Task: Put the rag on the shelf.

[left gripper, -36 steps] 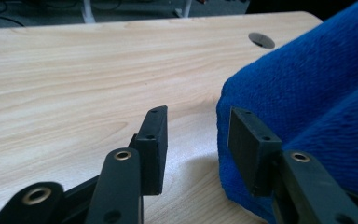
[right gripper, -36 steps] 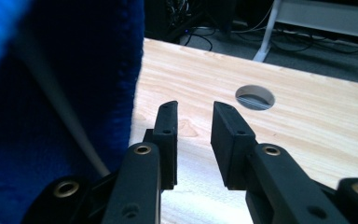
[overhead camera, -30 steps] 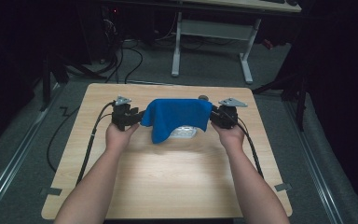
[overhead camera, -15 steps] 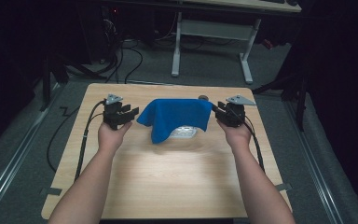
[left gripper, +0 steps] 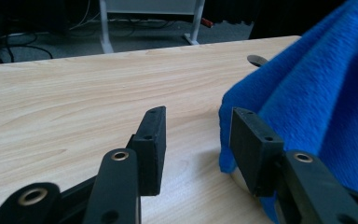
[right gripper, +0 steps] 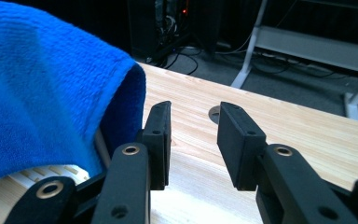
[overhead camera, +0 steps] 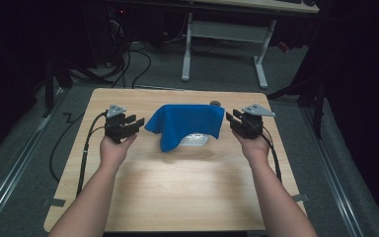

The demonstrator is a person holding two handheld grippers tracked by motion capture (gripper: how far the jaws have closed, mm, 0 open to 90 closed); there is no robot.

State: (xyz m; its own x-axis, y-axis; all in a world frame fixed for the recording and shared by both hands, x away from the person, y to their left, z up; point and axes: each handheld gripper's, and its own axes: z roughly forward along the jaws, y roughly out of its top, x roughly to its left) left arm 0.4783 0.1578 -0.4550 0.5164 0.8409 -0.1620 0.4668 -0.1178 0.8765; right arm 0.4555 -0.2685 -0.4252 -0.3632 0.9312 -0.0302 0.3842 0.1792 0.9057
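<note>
Cloth [overhead camera: 185,123] draped over container [overhead camera: 195,140], mid-table [overhead camera: 187,192].

The setting is a laboratory or test room. A plain wooden tabletop [overhead camera: 177,187] stands on grey carpet [overhead camera: 24,163] between floor rails [overhead camera: 10,197]. Loose cables [overhead camera: 128,59], a white desk frame [overhead camera: 227,34] and dark equipment surround it.

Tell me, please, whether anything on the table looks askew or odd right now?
The blue cloth is draped unevenly over a pale slatted thing, which peeks out at the near edge. One corner hangs lower toward the person, so the cover sits crooked. Nothing looks spilled or damaged.
</note>
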